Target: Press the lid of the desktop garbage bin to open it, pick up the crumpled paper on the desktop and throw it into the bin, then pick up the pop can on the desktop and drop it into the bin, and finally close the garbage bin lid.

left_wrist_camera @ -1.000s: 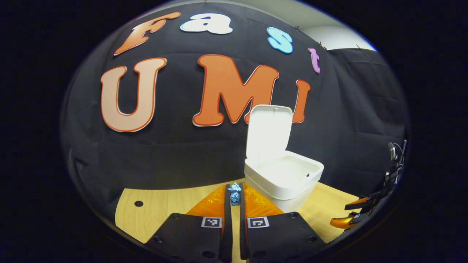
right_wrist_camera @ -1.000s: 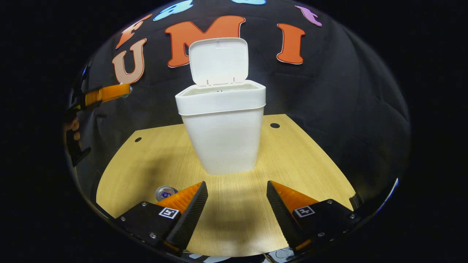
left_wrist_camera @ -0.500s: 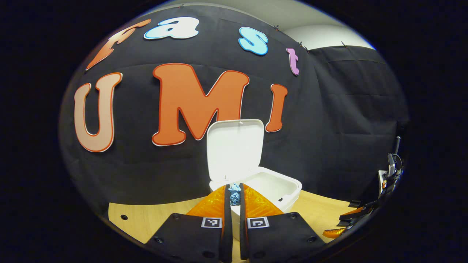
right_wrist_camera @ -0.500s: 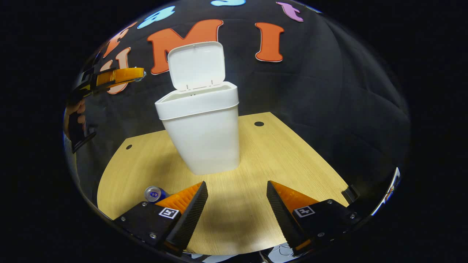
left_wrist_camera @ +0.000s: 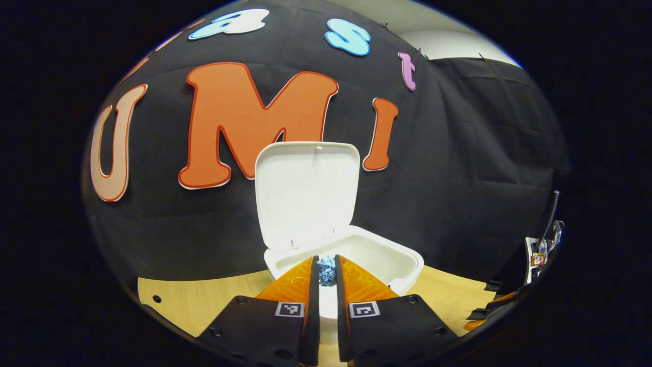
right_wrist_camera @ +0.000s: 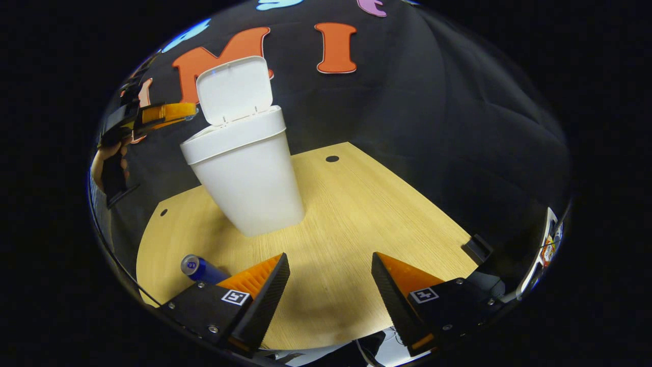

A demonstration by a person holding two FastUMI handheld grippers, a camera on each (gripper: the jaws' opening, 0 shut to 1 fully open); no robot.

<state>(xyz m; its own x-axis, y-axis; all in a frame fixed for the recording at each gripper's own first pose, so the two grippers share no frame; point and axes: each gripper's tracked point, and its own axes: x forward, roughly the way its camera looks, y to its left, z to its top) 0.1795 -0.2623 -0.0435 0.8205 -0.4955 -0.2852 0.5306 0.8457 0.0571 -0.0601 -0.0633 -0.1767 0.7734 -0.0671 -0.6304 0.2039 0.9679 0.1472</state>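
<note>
Paper over the open bin, ready to drop.
Left hand-held gripper [left_wrist_camera: 326, 272] clamps the crumpled paper [left_wrist_camera: 326, 270] above the bin [left_wrist_camera: 402, 262], lid [left_wrist_camera: 305, 193] up; right hand-held gripper [right_wrist_camera: 330, 285] hangs apart near the pop can [right_wrist_camera: 199, 268] on the worktop [right_wrist_camera: 367, 204].

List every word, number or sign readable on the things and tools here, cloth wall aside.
Blue pop can: mark on its end, too small to read.
White plastic garbage bin: no lettering seen.
Crumpled blue paper in the left tongs: no print seen.
Left tongs, right tongs: square black-and-white code tags, no words.
</note>
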